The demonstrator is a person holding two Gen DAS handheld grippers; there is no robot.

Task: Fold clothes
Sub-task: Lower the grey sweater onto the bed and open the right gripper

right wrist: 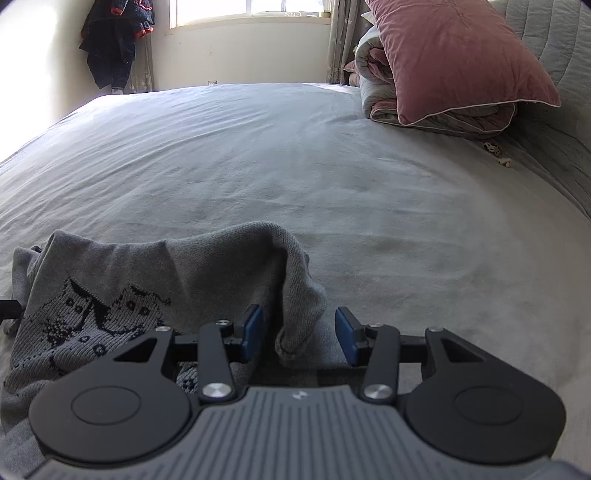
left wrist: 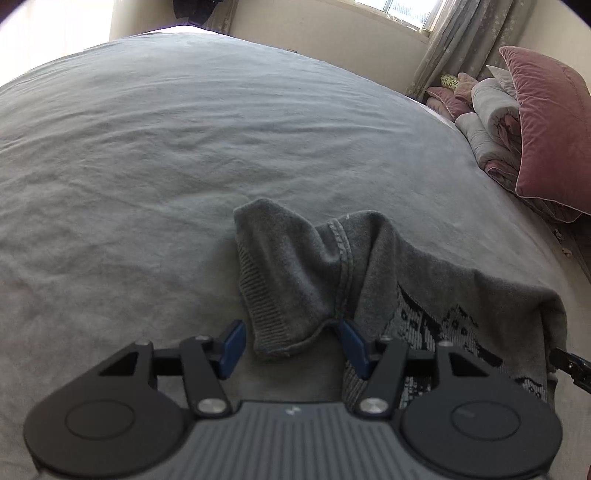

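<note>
A grey knit sweater with a dark owl pattern lies bunched on the bed near its front edge; it also shows in the right wrist view. My left gripper is open, its blue pads either side of the sweater's ribbed cuff end. My right gripper is open, its pads either side of a folded edge at the sweater's other end. The right gripper's tip shows at the right edge of the left wrist view. Neither pair of pads presses the cloth.
The grey bed sheet spreads wide ahead. A pink pillow leans on a rolled grey duvet at the far right by the headboard. A window and a hanging dark garment are beyond the bed.
</note>
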